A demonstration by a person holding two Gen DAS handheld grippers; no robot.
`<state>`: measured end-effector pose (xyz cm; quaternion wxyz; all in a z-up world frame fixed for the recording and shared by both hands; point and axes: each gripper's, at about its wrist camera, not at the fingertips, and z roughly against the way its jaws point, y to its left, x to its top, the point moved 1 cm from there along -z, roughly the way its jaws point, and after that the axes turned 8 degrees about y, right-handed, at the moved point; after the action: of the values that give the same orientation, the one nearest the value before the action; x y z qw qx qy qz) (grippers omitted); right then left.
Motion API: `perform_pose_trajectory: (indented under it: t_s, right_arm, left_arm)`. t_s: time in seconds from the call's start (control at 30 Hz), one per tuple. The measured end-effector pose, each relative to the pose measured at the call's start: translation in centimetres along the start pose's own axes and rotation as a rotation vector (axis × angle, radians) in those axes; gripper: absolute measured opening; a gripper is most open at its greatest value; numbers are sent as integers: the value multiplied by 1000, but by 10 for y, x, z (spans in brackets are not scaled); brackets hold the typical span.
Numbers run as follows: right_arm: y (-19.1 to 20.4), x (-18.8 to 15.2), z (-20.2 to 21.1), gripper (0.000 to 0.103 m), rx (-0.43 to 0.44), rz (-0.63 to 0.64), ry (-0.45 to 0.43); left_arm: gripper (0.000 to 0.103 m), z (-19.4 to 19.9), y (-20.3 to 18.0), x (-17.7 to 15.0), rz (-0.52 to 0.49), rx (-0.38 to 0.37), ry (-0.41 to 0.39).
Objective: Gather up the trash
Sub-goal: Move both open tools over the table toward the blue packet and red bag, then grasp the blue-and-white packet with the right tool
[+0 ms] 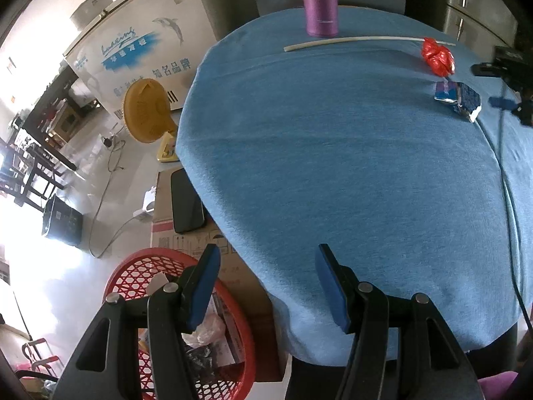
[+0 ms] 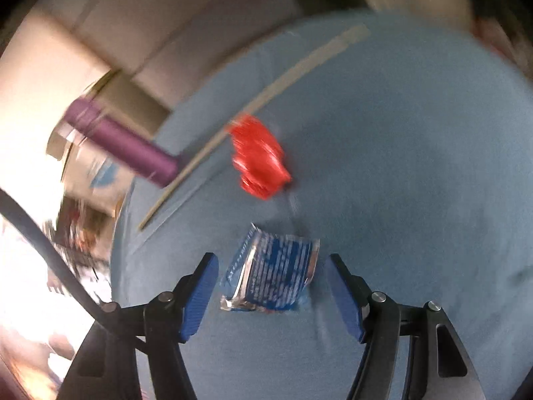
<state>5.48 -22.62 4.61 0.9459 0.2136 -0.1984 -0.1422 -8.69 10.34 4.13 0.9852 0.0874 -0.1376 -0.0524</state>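
A crumpled blue-and-white foil pack lies on the blue tablecloth. My right gripper is open with the pack between its fingers, and neither pad touches it. Beyond it lie a crumpled red wrapper and a long white strip. In the left wrist view, the pack, red wrapper and strip sit at the far right. My left gripper is open and holds nothing, over the table's near edge. A red mesh basket holding trash stands on the floor below it.
A purple bottle stands at the table's far edge. A cardboard box with a black phone on it sits beside the basket. A yellow fan and a white freezer stand further left. A black cable crosses the table's right side.
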Motion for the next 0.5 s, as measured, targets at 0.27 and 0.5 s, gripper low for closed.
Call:
perform_pose_trajectory:
  t_s: [0.27, 0.5]
  right_arm:
    - [35, -3, 3, 77, -23, 444, 17]
    - [39, -3, -22, 77, -29, 588, 75]
  left_arm:
    - [60, -2, -5, 9, 11, -72, 37]
    - [60, 4, -18, 24, -11, -82, 41]
